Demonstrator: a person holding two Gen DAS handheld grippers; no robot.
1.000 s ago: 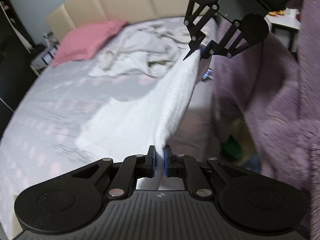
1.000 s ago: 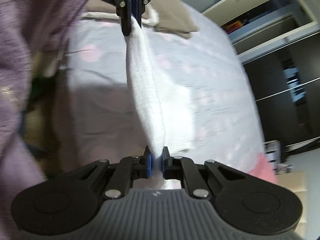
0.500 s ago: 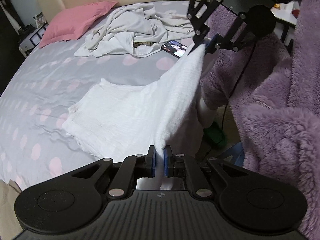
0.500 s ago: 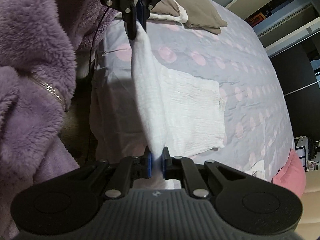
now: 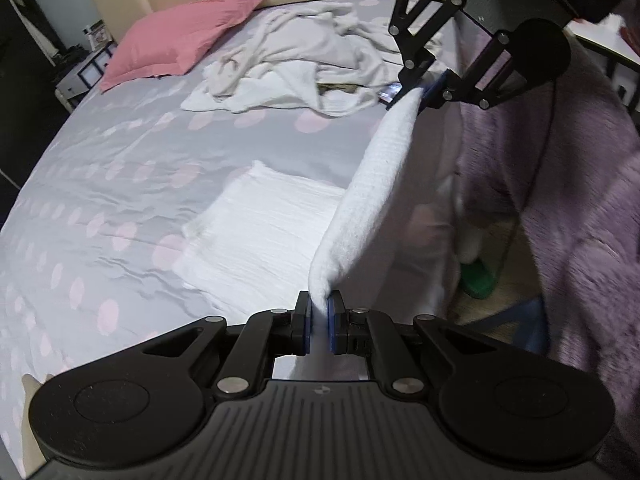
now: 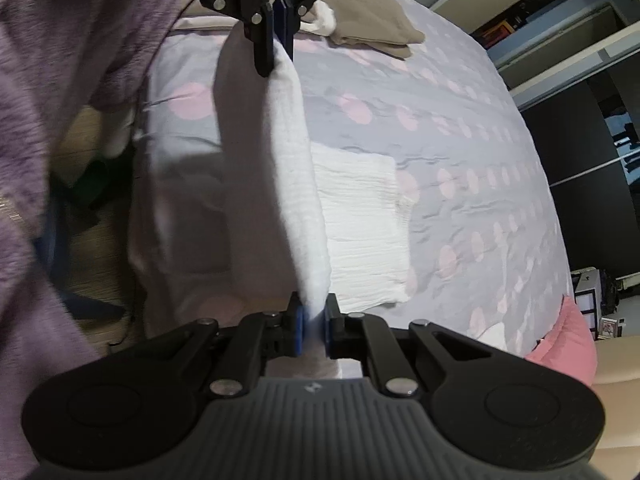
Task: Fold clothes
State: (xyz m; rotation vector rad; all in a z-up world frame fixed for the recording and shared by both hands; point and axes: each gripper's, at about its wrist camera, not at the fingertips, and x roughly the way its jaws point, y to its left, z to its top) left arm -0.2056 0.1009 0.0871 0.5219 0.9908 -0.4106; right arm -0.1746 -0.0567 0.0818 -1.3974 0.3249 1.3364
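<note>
A white textured garment (image 5: 372, 192) is stretched taut as a raised edge between my two grippers. Its lower part (image 5: 260, 236) lies flat on the grey, pink-dotted bedsheet (image 5: 120, 168). My left gripper (image 5: 319, 312) is shut on one end of the raised edge. My right gripper (image 5: 424, 94), up at the right in this view, is shut on the other end. The right wrist view has the right gripper (image 6: 312, 322) pinching the garment (image 6: 298, 152), with the left gripper (image 6: 280, 40) at the top and the flat part (image 6: 360, 220) to the right.
A pile of crumpled pale clothes (image 5: 304, 60) and a phone (image 5: 390, 92) lie farther up the bed, near a pink pillow (image 5: 180, 36). Folded beige clothes (image 6: 360, 20) sit at the bed's other end. A person's purple fleece sleeve (image 5: 580, 200) is beside the bed edge.
Both grippers have carried the raised edge sideways over the flat part, so less of that part shows. Both stay shut on the garment.
</note>
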